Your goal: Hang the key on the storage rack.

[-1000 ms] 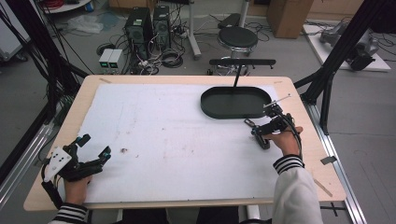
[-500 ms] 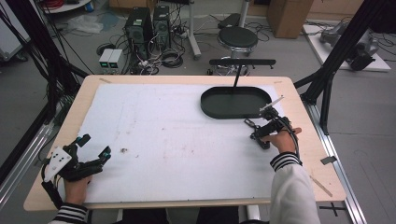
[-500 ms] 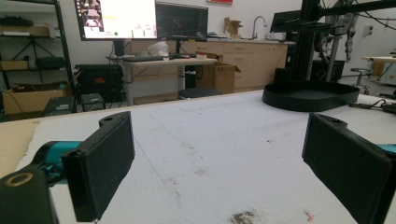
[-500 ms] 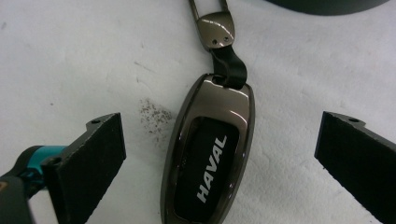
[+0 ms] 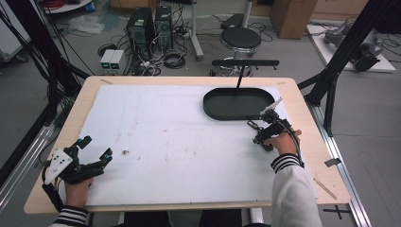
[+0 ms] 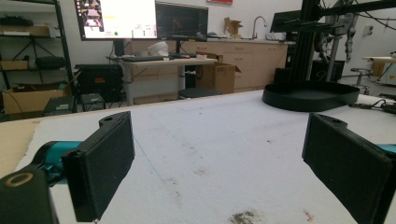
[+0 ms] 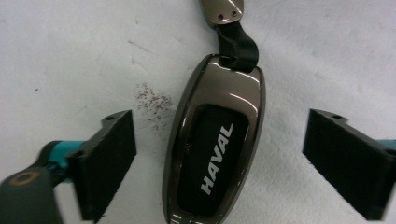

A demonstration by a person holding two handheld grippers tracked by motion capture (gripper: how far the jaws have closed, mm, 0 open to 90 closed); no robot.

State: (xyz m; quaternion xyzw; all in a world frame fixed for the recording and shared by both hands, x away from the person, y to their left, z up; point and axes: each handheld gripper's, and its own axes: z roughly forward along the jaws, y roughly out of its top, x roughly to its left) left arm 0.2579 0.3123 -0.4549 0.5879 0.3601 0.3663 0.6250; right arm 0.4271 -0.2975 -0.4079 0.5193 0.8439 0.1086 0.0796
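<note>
- left gripper [image 5: 93,152] sits at the near left corner of the desk [image 5: 61,137], jaws spread wide, nothing between them, just the stained white mat [image 5: 165,137]
- right gripper [image 7: 219,163] is pointing straight down with its jaws wide apart, straddling a glossy dark-metal HAVAL car key fob [image 7: 215,144] lying flat on the mat
- fob looks hard and slick, probably a bit hefty for its size, so I'd pinch across the long curved sides near the middle, not the black strap loop [image 7: 238,44] at its far end
- farther back: shallow black oval tray [image 5: 239,103], just beyond the right gripper, looks empty
</note>
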